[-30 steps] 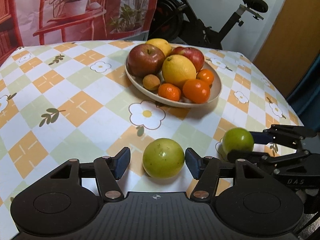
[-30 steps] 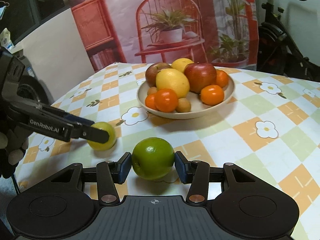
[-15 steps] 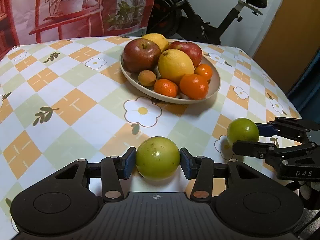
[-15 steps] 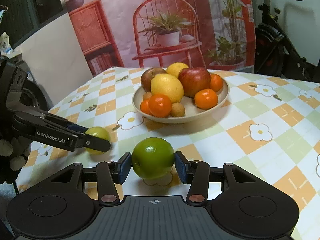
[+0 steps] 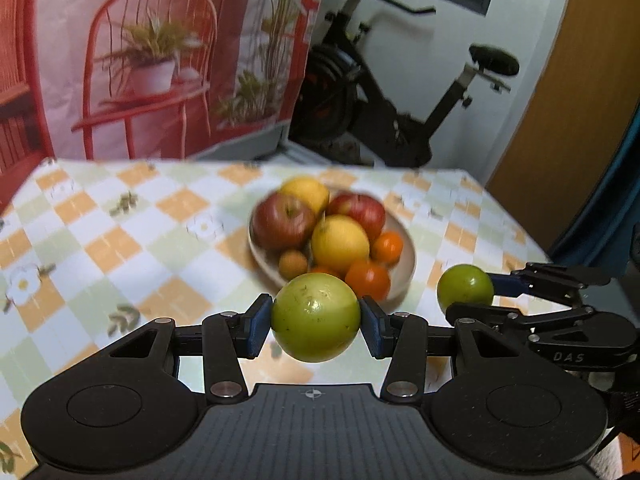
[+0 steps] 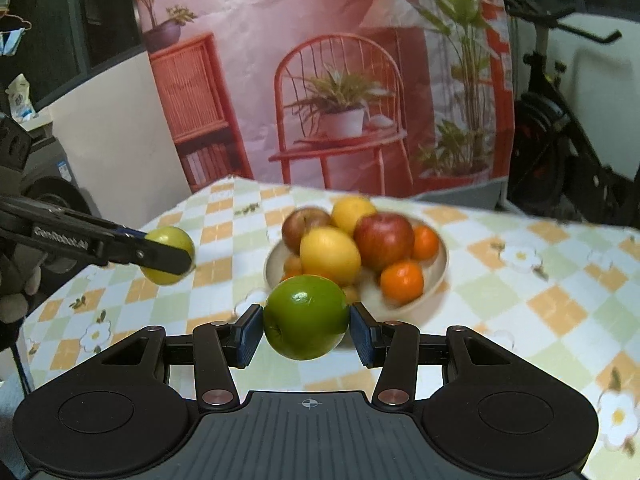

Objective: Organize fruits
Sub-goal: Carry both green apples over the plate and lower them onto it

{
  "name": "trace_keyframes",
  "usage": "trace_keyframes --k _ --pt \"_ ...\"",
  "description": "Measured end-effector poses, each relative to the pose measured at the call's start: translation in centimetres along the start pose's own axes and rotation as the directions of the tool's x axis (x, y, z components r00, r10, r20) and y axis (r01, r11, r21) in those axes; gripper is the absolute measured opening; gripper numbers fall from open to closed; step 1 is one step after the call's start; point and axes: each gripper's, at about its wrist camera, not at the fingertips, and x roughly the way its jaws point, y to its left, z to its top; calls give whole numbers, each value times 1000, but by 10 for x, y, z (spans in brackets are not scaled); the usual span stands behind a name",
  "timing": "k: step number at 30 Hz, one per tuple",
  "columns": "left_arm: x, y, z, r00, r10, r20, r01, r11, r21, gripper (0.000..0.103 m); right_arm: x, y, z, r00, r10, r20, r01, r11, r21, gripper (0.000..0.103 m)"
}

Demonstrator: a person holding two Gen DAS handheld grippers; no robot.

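My left gripper is shut on a yellow-green apple, held in the air above the checked tablecloth. My right gripper is shut on a darker green apple, also lifted off the table. Each gripper shows in the other's view: the right gripper with its green apple at the right, the left gripper with its yellow-green apple at the left. Beyond both stands a beige bowl holding red apples, lemons and oranges.
The bowl sits mid-table, just past both held apples. An exercise bike stands behind the table's far edge at the right. A printed backdrop with a red chair hangs behind. A gloved hand is at the left edge.
The left jaws closed on the yellow-green apple. Both grippers then rose, lifting their apples off the tablecloth, and the views tilted up to show more of the room.
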Motion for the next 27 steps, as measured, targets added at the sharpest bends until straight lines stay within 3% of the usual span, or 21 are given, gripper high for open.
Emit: trace_keyframes --k 11,15,27 --pt "-35 3 50 988 54 147 -58 998 20 50 -12 -12 50 995 -49 87 54 997 -53 44" --pt "-35 3 64 984 53 169 -57 998 18 50 -8 -21 59 994 -61 86 66 996 -63 44" --pt "37 -4 75 998 0 60 -3 999 45 50 53 -46 43 996 -61 -69 59 997 -40 44"
